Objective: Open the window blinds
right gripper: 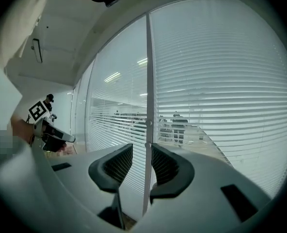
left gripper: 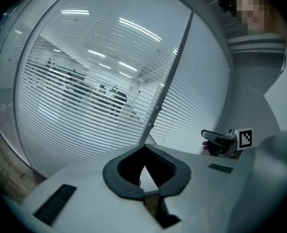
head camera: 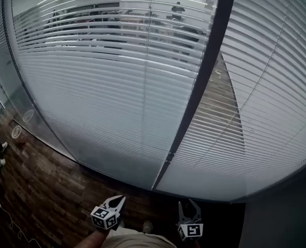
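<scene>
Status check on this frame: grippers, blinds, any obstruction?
Left gripper shut, empty; right gripper open, empty. Blinds down, neither gripper touching them. Nothing in the way.

Each tool has a smooth, pale grey shell with dark rectangular slots (left gripper: 54,204) sunk into its top. The left hand-held gripper (head camera: 119,199) ends in two curved, charcoal-grey jaws lined with finely ribbed black pads (left gripper: 160,169). The right hand-held gripper (head camera: 188,204) has the same dark jaws and ribbing. Behind its jaws each one carries a white cube printed with black square markers: the left marker cube (head camera: 105,218) and the right marker cube (head camera: 190,231). The person wears a cream-white top (right gripper: 17,33) and light beige trousers (head camera: 137,240).
</scene>
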Available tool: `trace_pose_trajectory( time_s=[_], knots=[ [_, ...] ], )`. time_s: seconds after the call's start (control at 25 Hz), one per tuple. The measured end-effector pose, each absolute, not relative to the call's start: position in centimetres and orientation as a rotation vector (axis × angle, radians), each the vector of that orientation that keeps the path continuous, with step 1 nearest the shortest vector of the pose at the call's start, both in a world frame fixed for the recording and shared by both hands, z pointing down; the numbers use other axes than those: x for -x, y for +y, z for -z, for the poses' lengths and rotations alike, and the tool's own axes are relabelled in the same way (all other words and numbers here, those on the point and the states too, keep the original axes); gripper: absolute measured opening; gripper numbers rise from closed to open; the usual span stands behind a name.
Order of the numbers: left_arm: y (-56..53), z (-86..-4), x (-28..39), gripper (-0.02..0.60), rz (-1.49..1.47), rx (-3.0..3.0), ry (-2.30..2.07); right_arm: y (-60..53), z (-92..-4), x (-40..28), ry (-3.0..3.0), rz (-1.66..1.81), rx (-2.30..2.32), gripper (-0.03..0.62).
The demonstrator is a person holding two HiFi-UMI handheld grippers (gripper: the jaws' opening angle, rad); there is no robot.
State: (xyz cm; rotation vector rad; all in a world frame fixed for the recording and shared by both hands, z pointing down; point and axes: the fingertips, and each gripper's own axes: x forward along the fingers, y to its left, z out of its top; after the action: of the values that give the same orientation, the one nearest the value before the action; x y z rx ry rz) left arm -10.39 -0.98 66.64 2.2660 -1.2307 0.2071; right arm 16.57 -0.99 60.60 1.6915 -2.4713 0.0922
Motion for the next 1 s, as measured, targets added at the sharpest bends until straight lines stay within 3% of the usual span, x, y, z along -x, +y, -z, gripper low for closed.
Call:
trace_pose_trajectory(
  time_s=[0.12,1.0],
  knots=[
    [0.6,-67.1,15.1,0.006,-0.209,-2.280,-1.222,0.7,-60.6,-12.7,-2.445,-0.076,-1.721,0.126],
    [-0.1,-65.3,25.7,0.006,-0.219,-2.286,-1.110,0.7,-56.4,-2.2,-2.382,-0.046,-1.850,0.126]
  ],
)
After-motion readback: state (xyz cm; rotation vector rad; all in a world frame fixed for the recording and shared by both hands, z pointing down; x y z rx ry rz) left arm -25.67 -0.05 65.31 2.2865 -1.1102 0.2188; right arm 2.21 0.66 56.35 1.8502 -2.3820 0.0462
